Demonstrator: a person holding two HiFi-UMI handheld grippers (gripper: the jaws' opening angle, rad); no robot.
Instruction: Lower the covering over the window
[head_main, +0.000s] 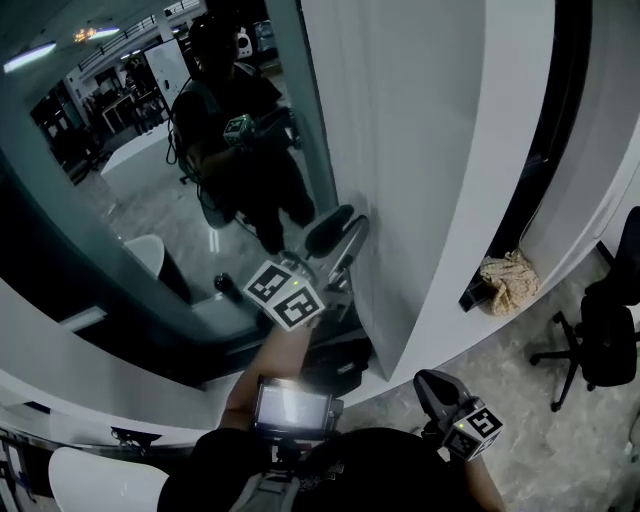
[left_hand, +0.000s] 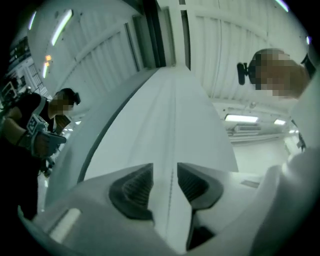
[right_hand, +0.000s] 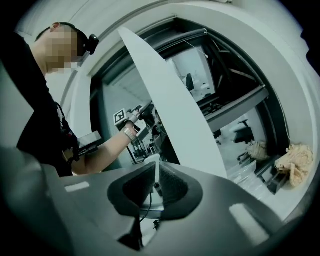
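A white roller blind (head_main: 420, 150) hangs in front of the dark window glass (head_main: 120, 230), which mirrors the person. My left gripper (head_main: 340, 235) is raised at the blind's left edge. In the left gripper view its jaws (left_hand: 165, 182) stand open, and a thin pull cord (left_hand: 175, 125) runs up the blind (left_hand: 150, 120) through the gap without touching the pads. My right gripper (head_main: 432, 385) is lower, near my body. Its jaws (right_hand: 156, 182) are pinched together on the thin cord, which trails below them. The blind (right_hand: 170, 100) and the raised left gripper (right_hand: 142, 111) show beyond.
A crumpled beige cloth (head_main: 510, 280) lies on the window sill at the right, also visible as the cloth (right_hand: 295, 160) in the right gripper view. A black office chair (head_main: 600, 330) stands on the floor at the far right. A white curved ledge (head_main: 100, 400) runs below the window.
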